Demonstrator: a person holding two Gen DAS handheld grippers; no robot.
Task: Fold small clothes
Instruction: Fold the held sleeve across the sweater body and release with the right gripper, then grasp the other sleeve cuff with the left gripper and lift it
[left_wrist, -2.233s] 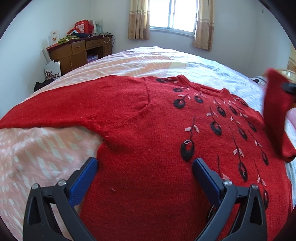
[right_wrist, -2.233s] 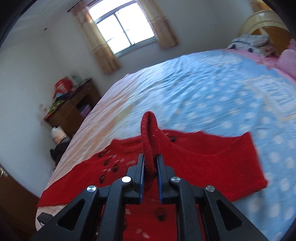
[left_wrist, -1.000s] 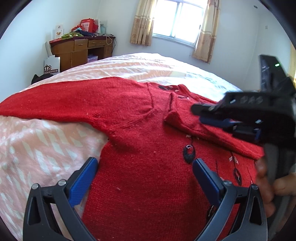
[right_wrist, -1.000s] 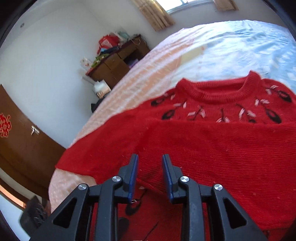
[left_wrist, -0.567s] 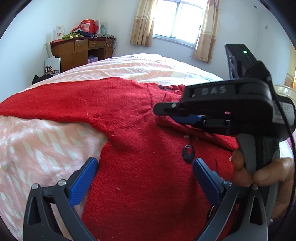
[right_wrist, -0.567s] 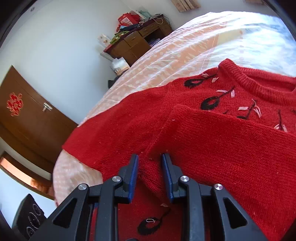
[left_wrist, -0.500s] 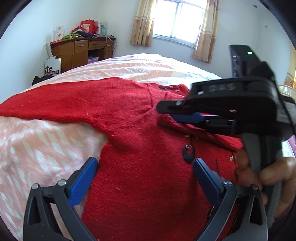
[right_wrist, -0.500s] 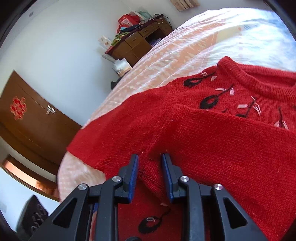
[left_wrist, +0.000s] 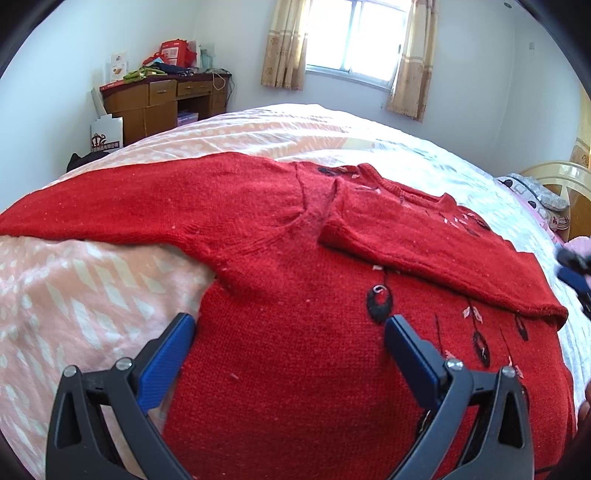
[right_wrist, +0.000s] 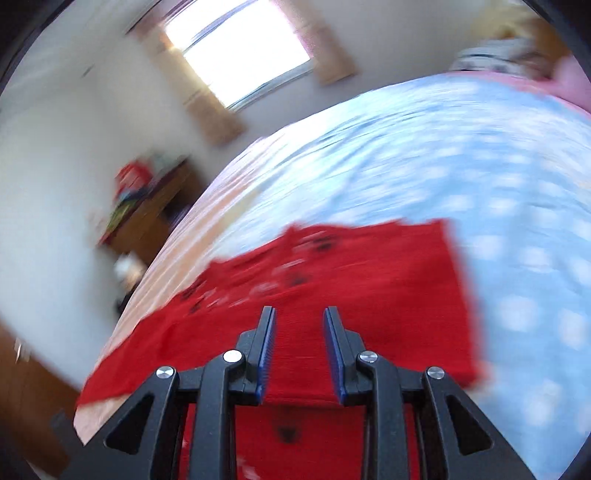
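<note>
Red sweater (left_wrist: 295, 332): lies face up and flat on the bed (left_wrist: 74, 295), neckline toward the window (left_wrist: 354, 37), hem toward the person.

Folded sleeve (left_wrist: 424, 251): already laid slantwise across the sweater's chest, cuff end just short of the far armpit.

Unfolded sleeve (left_wrist: 129, 206): stretched straight out from the sweater's shoulder toward the desk (left_wrist: 162, 99), long axis running across the bed, away from the body of the sweater.

Left gripper (left_wrist: 288, 354): jaws spread wide, empty, hovering over the sweater's lower body, near the armpit of the unfolded sleeve.

Right gripper (right_wrist: 299, 350): jaws a little apart, nothing between them, above the sweater on the folded-sleeve side; that view is smeared, so finer detail cannot be read.

Judgement: the unfolded sleeve is the next piece to bring in. It lies to the left gripper's side, and the left hand looks the nearer; the cuff sits at the sleeve's far end, well apart from either gripper.
</note>
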